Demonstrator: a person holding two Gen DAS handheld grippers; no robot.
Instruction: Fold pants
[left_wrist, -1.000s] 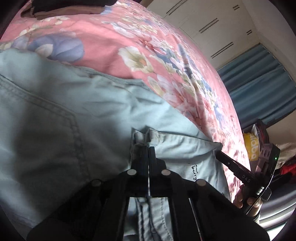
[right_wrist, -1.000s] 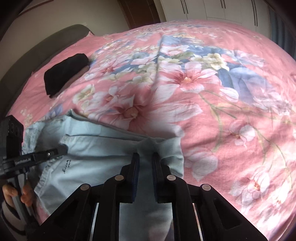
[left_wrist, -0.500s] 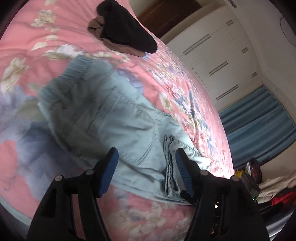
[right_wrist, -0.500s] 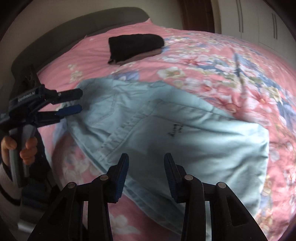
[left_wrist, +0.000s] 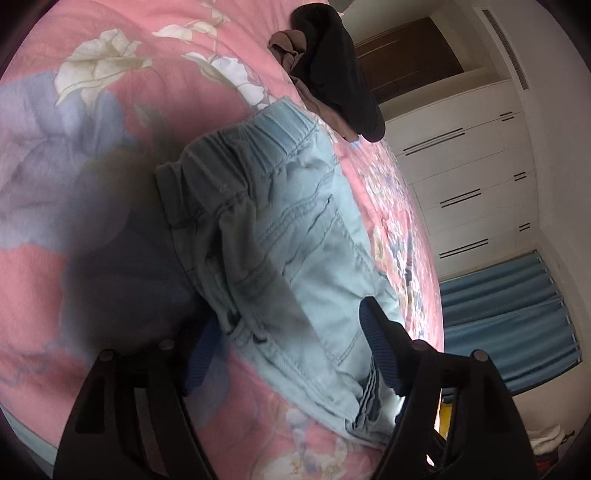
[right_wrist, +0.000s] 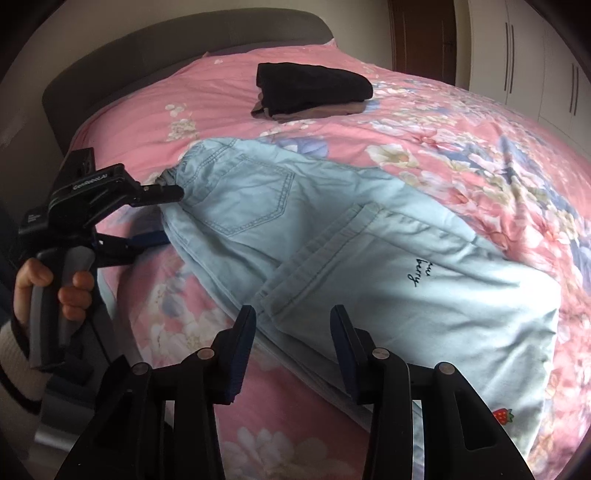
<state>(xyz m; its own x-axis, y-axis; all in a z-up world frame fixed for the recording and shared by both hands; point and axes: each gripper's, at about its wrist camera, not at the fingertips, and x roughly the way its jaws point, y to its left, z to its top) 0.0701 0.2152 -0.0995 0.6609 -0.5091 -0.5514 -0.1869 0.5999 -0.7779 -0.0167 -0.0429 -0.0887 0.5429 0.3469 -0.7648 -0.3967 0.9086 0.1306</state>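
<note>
Both hand-held grippers released: left hand-held gripper (left_wrist: 291, 347) straddles pants (right_wrist: 332, 236) waistband, right hand-held gripper (right_wrist: 291, 332) at folded edge. Pinch all layers squarely before next fold.

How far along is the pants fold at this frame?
Done: the pants lie doubled on the bed, legs folded up over the seat. In hand: nothing. The right gripper is open above the near edge. The left gripper is open too, its fingers either side of the waistband end. Left: probably one more fold to shorten it, perhaps then a move toward the dark folded pile.
</note>
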